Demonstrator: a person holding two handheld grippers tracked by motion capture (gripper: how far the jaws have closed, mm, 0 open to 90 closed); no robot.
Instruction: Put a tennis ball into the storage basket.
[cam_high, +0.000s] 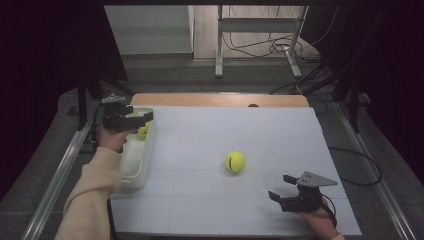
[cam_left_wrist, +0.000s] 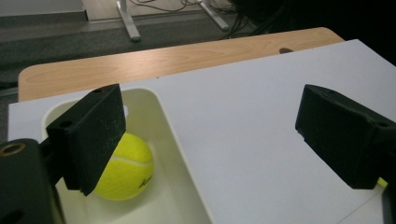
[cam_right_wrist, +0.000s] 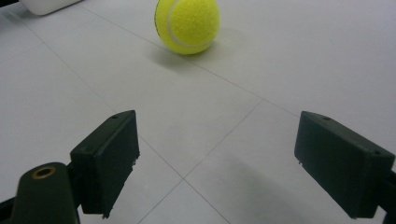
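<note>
Nearest, the right gripper (cam_high: 283, 186) rests wide open and empty, near the loose tennis ball (cam_high: 234, 161). Left gripper (cam_high: 141, 117), also wide open, hovers over the white tray (cam_high: 131, 170) holding another tennis ball (cam_left_wrist: 125, 167).

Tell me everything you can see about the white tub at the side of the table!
The white tub is a long, shallow tray with rounded corners and smooth walls that look like plastic. It sits flat at the left edge of the white table sheet, open side up. A yellow tennis ball with a white seam and dark print lies inside, at its far end. The left gripper hovers over that end with its jaws open, not touching the tub.
</note>
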